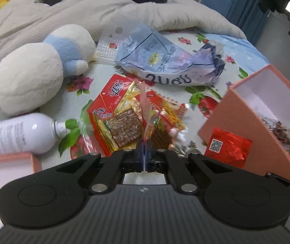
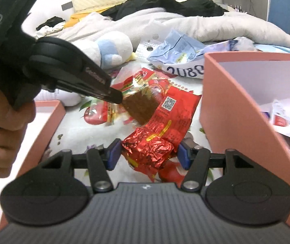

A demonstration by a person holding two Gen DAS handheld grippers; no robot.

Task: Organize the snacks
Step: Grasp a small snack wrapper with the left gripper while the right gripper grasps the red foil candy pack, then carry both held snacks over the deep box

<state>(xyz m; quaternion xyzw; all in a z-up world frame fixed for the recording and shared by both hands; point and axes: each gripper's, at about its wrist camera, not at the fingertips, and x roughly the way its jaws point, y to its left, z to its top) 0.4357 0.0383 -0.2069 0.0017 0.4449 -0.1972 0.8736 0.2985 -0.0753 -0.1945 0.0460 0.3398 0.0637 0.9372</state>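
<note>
Left wrist: your left gripper (image 1: pixel 145 151) pinches only the clear snack packet's (image 1: pixel 148 111) thin seam, which could slip; right wrist: your right gripper (image 2: pixel 148 156) clasps a crumpled red foil wrapper (image 2: pixel 149 150) beside the pink box (image 2: pixel 222 101).

The crumpled red snack pack (image 2: pixel 148 152) is glossy foil — creased and mirror-bright. The clear-windowed snack packet (image 1: pixel 122 118) looks like shiny plastic film. The plush toy (image 1: pixel 37 71) is soft, nappy cloth, the pink box (image 2: pixel 226 105) matt card, and the white bottle (image 1: pixel 16 134) smooth, glossy plastic — the floral sheet (image 1: pixel 195 46) is printed cloth.
</note>
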